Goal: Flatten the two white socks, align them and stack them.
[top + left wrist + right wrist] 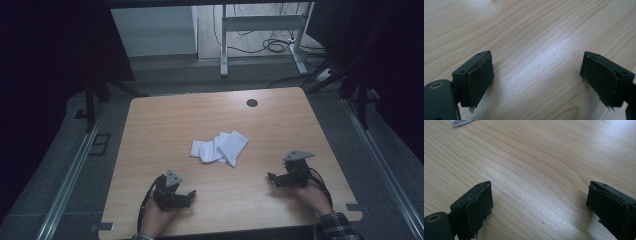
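Observation:
A crumpled white cloth [219, 147] lies near the middle of the wooden table [165, 120]. My left gripper [190, 196] rests low on the table at the front left, pointing right, held by a hand. In the left gripper view my left gripper [536, 72] is open, with bare wood between its pads. My right gripper [270, 177] sits at the front right, pointing left toward the cloth. Seen in the right gripper view, that gripper [539, 197] is open over bare wood, and a corner of the white cloth [461, 122] shows at the top left.
A round dark cable hole [252, 103] sits near the table's far edge. Behind the table stand a white desk frame [260, 30] and loose cables [280, 46] on the floor. Metal rails [70, 175] run along both sides of the table.

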Demonstrator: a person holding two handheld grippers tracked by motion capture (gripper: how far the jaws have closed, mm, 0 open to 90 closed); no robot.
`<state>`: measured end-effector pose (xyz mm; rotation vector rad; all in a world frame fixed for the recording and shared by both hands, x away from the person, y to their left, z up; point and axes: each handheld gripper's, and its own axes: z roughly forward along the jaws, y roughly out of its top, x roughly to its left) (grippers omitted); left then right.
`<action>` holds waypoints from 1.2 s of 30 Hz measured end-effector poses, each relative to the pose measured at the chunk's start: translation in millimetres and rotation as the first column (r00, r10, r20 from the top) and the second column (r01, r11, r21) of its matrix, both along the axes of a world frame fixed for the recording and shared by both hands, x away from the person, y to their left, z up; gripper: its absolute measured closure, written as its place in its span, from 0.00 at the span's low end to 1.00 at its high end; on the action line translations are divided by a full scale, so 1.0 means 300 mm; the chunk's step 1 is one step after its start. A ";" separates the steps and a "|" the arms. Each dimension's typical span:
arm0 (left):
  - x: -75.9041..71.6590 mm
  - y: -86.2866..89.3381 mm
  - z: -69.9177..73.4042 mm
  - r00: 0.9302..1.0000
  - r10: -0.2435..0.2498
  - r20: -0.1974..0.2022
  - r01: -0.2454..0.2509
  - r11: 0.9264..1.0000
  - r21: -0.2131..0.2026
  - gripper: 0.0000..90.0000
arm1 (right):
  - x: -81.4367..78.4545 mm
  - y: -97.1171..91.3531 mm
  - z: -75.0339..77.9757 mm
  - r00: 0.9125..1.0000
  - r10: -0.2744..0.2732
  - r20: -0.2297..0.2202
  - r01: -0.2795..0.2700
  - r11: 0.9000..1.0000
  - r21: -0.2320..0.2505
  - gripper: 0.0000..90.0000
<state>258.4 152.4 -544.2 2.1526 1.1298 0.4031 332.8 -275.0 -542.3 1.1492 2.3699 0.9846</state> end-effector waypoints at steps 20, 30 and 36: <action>0.004 -0.001 0.000 1.000 -0.002 0.000 0.002 1.000 0.000 0.13 | 0.013 0.012 0.028 0.999 0.037 -0.008 -0.037 0.999 0.009 0.09; 0.004 -0.002 0.000 1.000 0.000 0.001 0.000 1.000 0.000 0.13 | 0.025 0.023 0.039 0.999 0.041 -0.011 -0.041 0.999 0.033 0.10; 0.005 -0.002 0.000 1.000 -0.001 0.001 0.001 1.000 -0.001 0.13 | 0.033 0.035 0.049 0.999 0.041 -0.020 -0.040 0.998 0.046 0.11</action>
